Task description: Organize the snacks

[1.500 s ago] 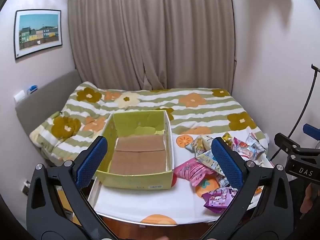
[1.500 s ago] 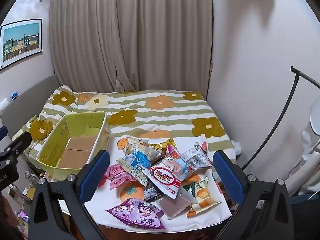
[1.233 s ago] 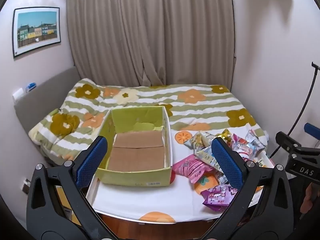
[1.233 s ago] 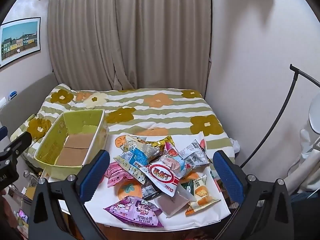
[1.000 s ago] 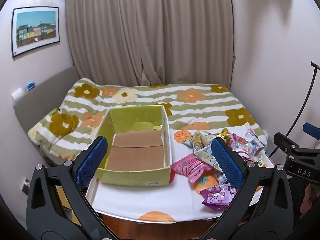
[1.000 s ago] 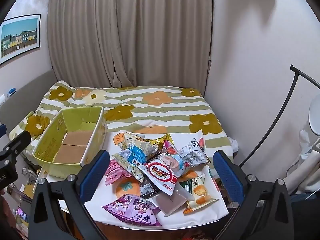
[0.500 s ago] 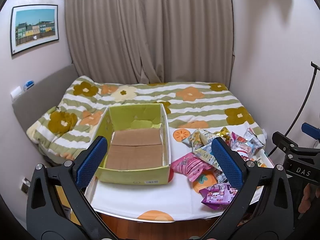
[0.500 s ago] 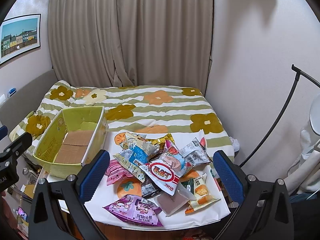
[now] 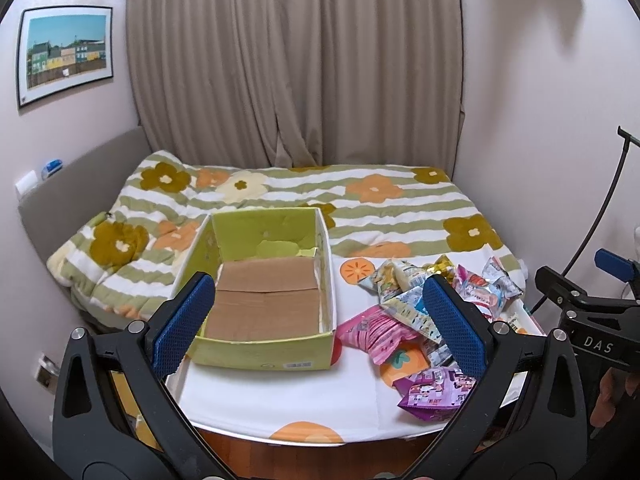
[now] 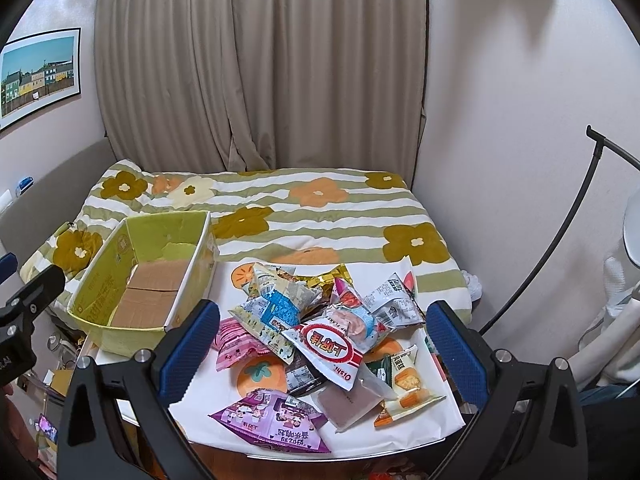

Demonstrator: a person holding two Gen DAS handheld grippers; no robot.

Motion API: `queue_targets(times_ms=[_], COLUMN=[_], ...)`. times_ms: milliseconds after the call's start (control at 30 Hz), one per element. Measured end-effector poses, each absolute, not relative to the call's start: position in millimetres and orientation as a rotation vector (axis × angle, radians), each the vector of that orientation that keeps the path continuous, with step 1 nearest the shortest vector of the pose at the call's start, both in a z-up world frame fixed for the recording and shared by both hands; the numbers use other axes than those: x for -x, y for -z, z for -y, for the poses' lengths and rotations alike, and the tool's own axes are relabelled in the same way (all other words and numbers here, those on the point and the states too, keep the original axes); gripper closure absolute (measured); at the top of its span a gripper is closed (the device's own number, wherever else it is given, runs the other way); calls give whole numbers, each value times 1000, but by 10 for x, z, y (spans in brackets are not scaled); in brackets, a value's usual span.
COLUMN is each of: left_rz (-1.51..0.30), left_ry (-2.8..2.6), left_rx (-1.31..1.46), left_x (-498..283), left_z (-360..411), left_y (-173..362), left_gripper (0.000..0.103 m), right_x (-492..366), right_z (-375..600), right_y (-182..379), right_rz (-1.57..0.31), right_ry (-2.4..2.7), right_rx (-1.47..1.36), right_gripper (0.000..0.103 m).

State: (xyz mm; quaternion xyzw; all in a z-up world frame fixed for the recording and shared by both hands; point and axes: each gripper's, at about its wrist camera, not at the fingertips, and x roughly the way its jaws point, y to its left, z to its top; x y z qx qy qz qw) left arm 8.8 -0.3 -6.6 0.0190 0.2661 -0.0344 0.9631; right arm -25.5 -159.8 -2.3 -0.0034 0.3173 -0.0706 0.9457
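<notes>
A: Nearest the cameras, how do the two tools stand?

B: The left gripper (image 9: 320, 326) has its jaws spread wide with nothing between them, raised in front of the desk (image 9: 280, 400). The right gripper (image 10: 320, 350) is the same: jaws wide apart, holding nothing, facing the snack pile.

A: And on the desk itself?

B: A white cloth printed with orange persimmons covers it. At its near edge lies a purple snack packet (image 10: 272, 420), and just beside it a brown flat packet (image 10: 348, 400) and an orange-and-white biscuit packet (image 10: 404, 384). Behind those sits the heap of snacks (image 10: 320, 320): a red-and-white Oishi bag (image 10: 332, 346) on top, a pink packet (image 10: 236, 346) at the heap's left edge, a blue-and-white bag (image 10: 280, 304) and a gold wrapper (image 10: 324, 278) toward the back.

A: Where is the box?

B: The green cardboard box (image 9: 264, 354) stands on the left part of the desk, open on top, its brown flaps bare. It sits near the pile but apart from it.

A: Farther back?

B: A bed (image 9: 380, 208) with a striped, flowered quilt, then beige curtains (image 9: 296, 64), with a framed picture (image 9: 64, 52) on the left wall.
</notes>
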Motion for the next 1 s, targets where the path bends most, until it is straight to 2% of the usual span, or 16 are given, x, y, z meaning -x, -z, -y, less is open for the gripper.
queue_targets(times_ms=[1000], left_rz=[-542], left_ry=[74], left_rx=[-39], left_x=[-100], left_z=[20], left_y=[96], left_gripper=[0], right_x=[225], right_z=[1616], right_y=[43], right_rz=[-656], right_ry=[152], right_rx=[3], right_gripper=[0])
